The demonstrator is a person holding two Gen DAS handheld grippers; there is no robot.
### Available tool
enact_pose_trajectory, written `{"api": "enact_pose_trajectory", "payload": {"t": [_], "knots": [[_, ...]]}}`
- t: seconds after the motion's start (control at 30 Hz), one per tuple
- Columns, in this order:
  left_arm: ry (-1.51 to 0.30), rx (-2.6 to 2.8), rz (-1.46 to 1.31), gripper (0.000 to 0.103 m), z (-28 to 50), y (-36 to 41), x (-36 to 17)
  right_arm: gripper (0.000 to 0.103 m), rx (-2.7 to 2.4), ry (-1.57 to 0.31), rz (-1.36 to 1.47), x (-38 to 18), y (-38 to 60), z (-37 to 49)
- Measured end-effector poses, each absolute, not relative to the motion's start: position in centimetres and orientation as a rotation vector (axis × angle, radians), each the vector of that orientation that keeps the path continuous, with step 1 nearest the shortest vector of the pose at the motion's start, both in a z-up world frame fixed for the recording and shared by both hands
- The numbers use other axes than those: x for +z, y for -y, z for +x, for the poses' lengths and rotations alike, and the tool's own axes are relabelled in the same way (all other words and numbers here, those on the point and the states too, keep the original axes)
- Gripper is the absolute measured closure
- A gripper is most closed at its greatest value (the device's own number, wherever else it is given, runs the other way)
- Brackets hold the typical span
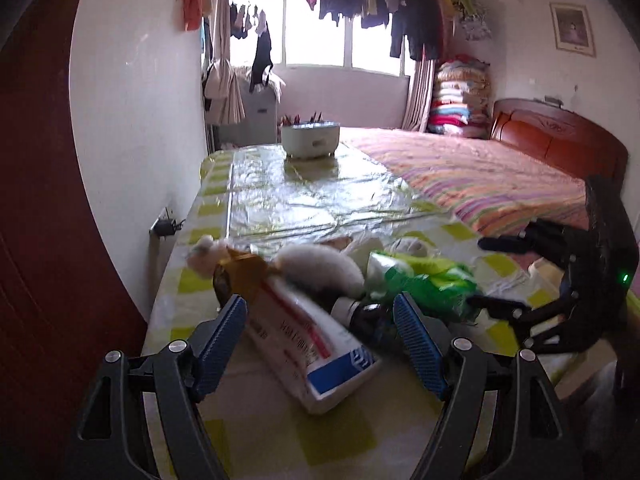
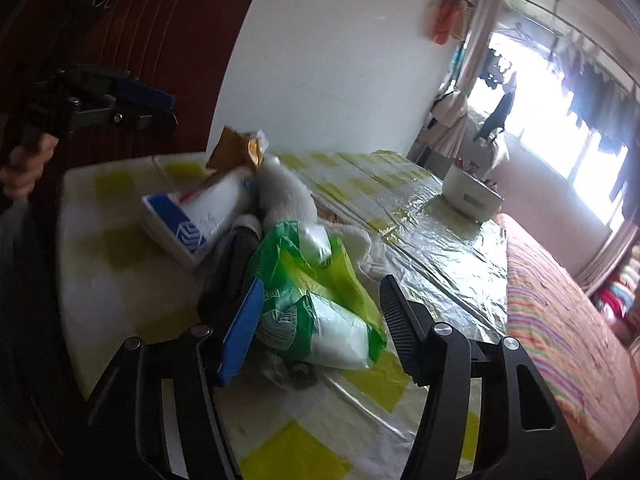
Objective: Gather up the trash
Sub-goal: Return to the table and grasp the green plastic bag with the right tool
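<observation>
A pile of trash lies on the table near its front end. A white, blue and red tube-shaped packet (image 1: 316, 352) (image 2: 200, 212) lies nearest my left gripper (image 1: 320, 312), which is open above it, its blue pads on either side. A green and white plastic bag (image 2: 316, 300) (image 1: 428, 280) lies between the jaws of my open right gripper (image 2: 320, 304). A brown-gold wrapper (image 1: 244, 272) (image 2: 236, 148), white fluffy wads (image 1: 320, 268) (image 2: 288, 196) and a dark bottle-like item (image 1: 360, 312) are in the pile. The right gripper also shows in the left wrist view (image 1: 492, 272), open.
The table (image 1: 304, 200) wears a yellow-checked cloth under clear plastic. A pale green tub (image 1: 310, 140) (image 2: 472, 196) stands at its far end. A striped bed (image 1: 480, 176) runs along the right side. A white wall and a dark red door (image 1: 40, 200) are left.
</observation>
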State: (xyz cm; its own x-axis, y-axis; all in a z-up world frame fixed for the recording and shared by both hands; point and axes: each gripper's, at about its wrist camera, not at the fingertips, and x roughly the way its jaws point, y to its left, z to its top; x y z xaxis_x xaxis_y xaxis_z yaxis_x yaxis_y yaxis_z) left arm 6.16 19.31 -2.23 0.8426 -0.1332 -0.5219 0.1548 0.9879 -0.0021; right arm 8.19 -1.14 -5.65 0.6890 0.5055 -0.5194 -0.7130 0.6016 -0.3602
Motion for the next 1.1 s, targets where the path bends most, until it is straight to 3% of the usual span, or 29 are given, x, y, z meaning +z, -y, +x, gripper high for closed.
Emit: {"api": "enact_pose_trajectory", "payload": {"t": [0.23, 0.57, 0.67, 1.1], "knots": [[-0.59, -0.17, 0.011, 0.029, 6.3, -20.3, -3.0, 0.033, 0.755, -0.397, -0.719, -6.6, 1.3, 6.9], [-0.689, -0.186, -0.072, 0.029, 7.8, -21.4, -4.5, 0.036, 0.672, -0.358, -0.941, -9.5, -2.0, 7.4], [-0.699, -0.182, -0.064, 0.029, 7.9, -21.2, -4.8, 0.066, 0.665, -0.404, -0.902, -9.5, -1.9, 8.3], [-0.714, -0.174, -0.037, 0.029, 8.1, -20.6, -5.2, 0.086, 0.761, -0.565, 0.024, -3.6, 7.8, 14.2]]}}
